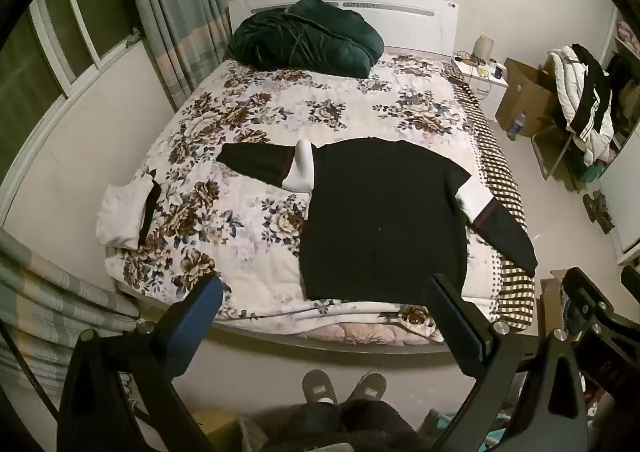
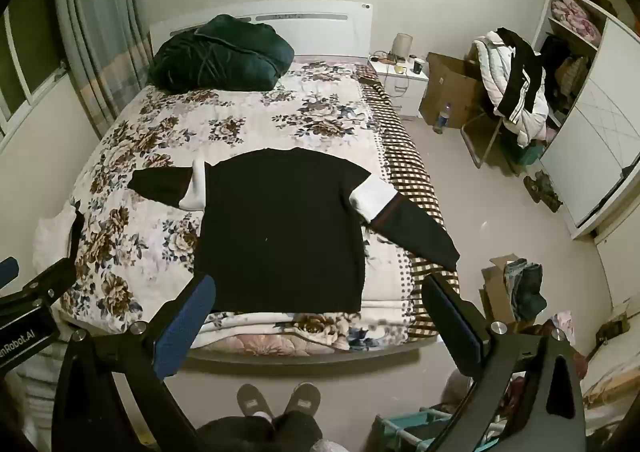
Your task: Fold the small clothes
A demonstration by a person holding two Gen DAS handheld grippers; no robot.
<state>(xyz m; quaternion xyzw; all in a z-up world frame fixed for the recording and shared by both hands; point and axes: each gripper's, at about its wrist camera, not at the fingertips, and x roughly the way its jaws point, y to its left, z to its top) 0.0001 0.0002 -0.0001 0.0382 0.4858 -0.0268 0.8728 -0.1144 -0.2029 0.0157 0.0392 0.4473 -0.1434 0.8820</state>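
left wrist view — black sweater (image 1: 384,219) flat on bed (image 1: 248,236), left gripper (image 1: 324,292) and right gripper (image 2: 316,292) both spread wide, empty.

Dim, yellowish indoor light falls evenly from above — shadows are soft and faint. Both views bend strongly toward black corners. The dark sweater (image 1: 384,219) beyond the fingers (image 1: 196,316) shows almost no detail — fine texture looks smeared throughout.
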